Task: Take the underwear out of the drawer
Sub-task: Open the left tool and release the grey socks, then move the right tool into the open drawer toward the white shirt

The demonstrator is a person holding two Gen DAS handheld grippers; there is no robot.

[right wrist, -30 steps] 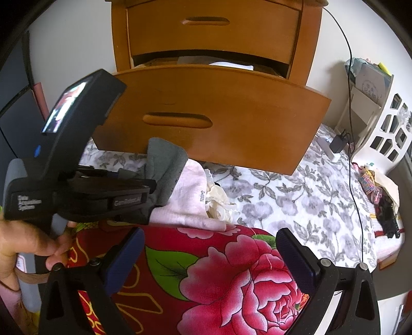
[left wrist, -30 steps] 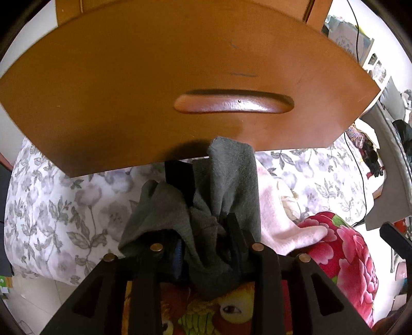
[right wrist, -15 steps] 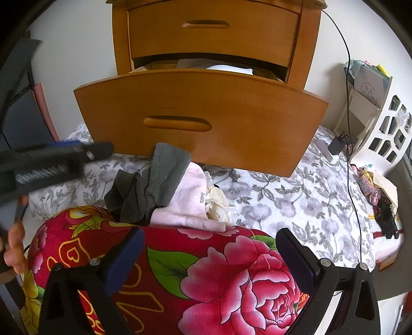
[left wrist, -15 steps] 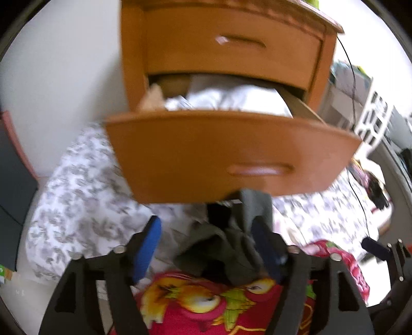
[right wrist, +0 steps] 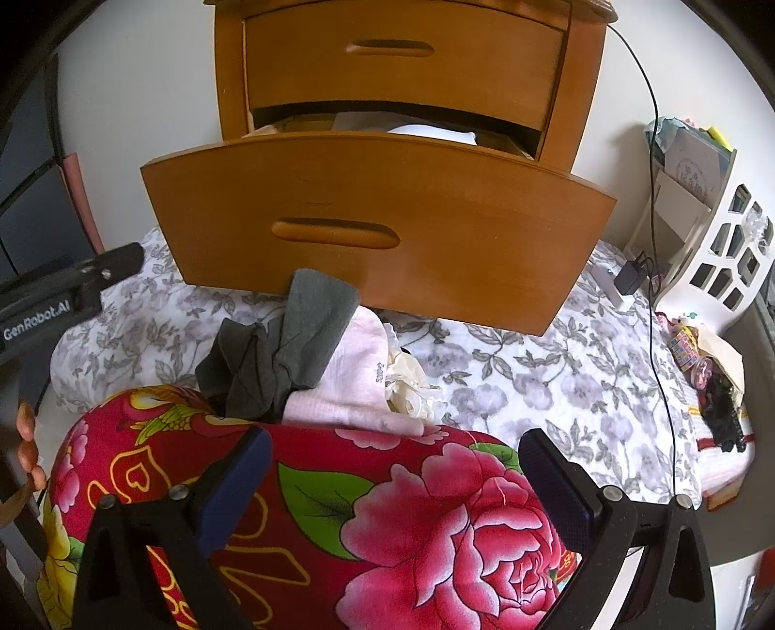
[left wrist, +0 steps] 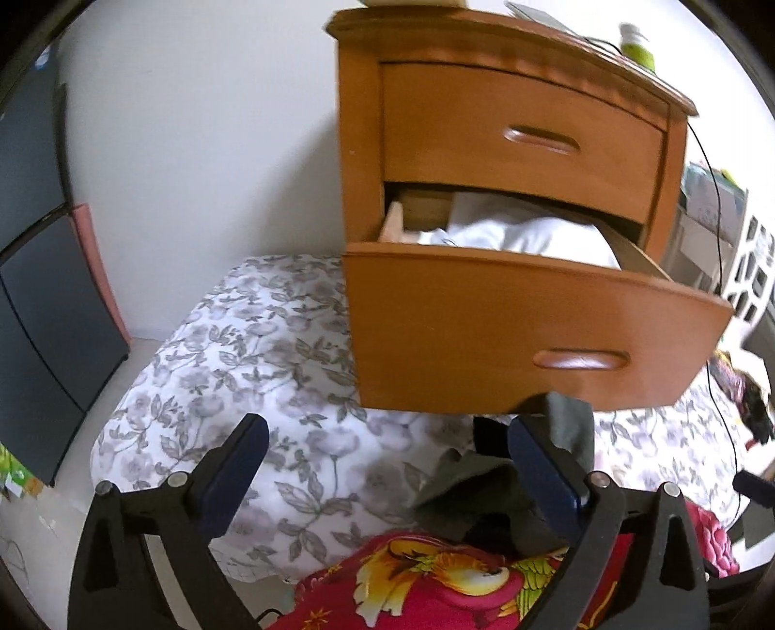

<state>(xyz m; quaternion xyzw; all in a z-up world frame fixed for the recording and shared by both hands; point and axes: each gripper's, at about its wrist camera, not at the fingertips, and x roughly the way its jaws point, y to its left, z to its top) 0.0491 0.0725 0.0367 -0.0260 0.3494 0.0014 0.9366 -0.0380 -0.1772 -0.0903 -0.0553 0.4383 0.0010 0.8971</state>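
Observation:
The wooden nightstand's lower drawer (left wrist: 484, 334) (right wrist: 378, 228) stands pulled out, with white cloth (left wrist: 523, 237) heaped inside. Grey underwear (right wrist: 286, 349) (left wrist: 489, 484) lies crumpled on the bed below the drawer front, beside a pink garment (right wrist: 353, 383) and a cream one (right wrist: 409, 387). My left gripper (left wrist: 387, 480) is open and holds nothing; the grey underwear lies just behind its right finger. Part of the left gripper's body shows at the left edge of the right wrist view. My right gripper (right wrist: 395, 482) is open too, over a red floral cushion (right wrist: 368, 509), short of the clothes.
A grey-flowered quilt (right wrist: 533, 387) (left wrist: 252, 358) covers the bed. A white lattice shelf (right wrist: 717, 232), a cable with a charger (right wrist: 629, 278) and small clutter sit at the right. A dark cabinet (left wrist: 43, 300) stands left. A green bottle (left wrist: 639, 43) is on the nightstand top.
My left gripper let go of the grey underwear, opened and drew back up and to the left. The underwear now lies on the bed. The right gripper barely moved.

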